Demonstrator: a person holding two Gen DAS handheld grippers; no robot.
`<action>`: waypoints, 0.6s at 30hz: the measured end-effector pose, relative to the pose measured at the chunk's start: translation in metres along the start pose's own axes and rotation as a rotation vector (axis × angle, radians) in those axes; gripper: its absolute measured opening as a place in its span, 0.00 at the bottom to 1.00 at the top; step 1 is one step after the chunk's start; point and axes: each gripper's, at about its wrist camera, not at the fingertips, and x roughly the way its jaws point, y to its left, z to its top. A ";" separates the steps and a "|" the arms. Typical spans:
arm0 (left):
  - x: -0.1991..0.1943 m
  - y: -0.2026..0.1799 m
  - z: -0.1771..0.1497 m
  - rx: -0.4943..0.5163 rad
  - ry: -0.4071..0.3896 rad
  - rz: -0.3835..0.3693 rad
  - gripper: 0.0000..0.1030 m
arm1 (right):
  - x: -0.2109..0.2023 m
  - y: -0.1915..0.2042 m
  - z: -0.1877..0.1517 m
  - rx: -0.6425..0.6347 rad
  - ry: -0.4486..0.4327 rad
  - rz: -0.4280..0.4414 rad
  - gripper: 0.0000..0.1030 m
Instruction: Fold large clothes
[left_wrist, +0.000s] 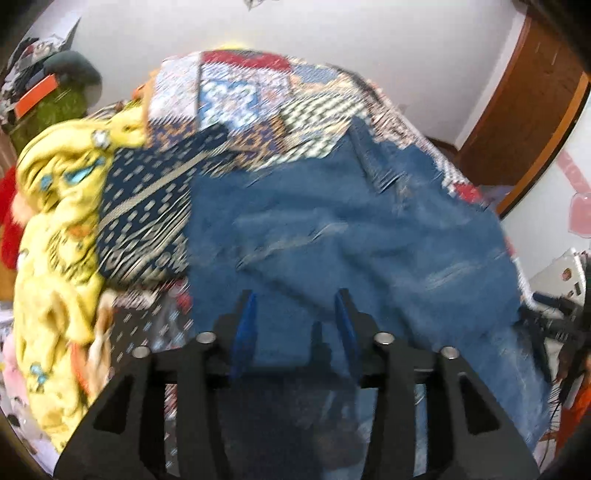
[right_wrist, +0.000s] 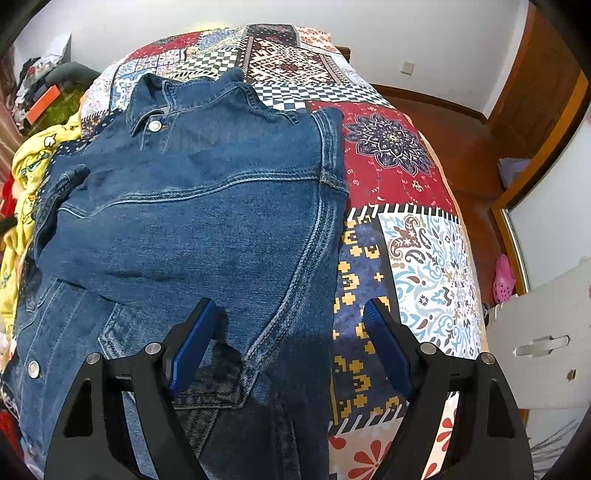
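The denim jacket (right_wrist: 207, 206) lies spread on the patchwork bedspread (right_wrist: 417, 266), collar (right_wrist: 155, 99) at the far end and one sleeve folded across its body. The right gripper (right_wrist: 288, 317) hovers over the jacket's near right edge, jaws wide apart, nothing between them; its left blue pad (right_wrist: 192, 350) sits above the denim, the right one above the bedspread.

In the blurred left wrist view, denim (left_wrist: 351, 236) fills the middle. The left gripper (left_wrist: 295, 306) has its jaws partly apart with blue cloth showing between them, though whether it grips the fabric I cannot tell. A yellow printed cloth (left_wrist: 55, 236) lies heaped along the bed's left side, and a wooden door (right_wrist: 535, 85) stands far right.
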 end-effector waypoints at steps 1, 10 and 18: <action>0.006 -0.007 0.009 -0.005 0.005 -0.032 0.44 | 0.000 0.001 0.000 -0.002 -0.002 0.000 0.76; 0.088 -0.027 0.033 -0.056 0.147 -0.035 0.27 | -0.004 -0.002 -0.001 0.008 -0.009 0.009 0.76; 0.032 -0.005 0.020 -0.066 0.018 -0.085 0.02 | -0.011 -0.012 -0.001 0.021 -0.027 0.009 0.76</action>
